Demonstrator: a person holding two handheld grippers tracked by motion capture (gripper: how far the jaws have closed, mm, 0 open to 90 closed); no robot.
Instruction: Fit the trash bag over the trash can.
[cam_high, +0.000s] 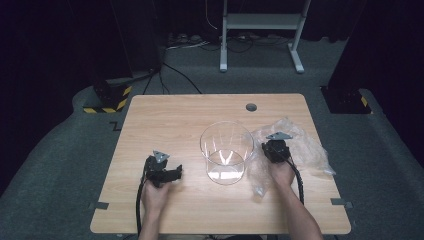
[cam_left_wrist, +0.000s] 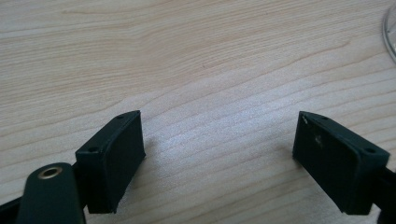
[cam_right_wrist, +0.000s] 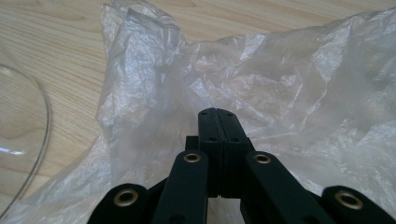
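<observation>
At a wooden table, the right gripper sits clenched, its jaws pressed flat together on a fold of the crumpled clear plastic bag, which spreads ahead of and to both sides of it. Just to that gripper's left stands a clear glass container. The left gripper rests released beyond the container, jaws wide apart over bare wood.

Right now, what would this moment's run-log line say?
left hand-held gripper: open, over bare table | right hand-held gripper: shut on plastic bag | clear container: upright between them, untouched
</observation>
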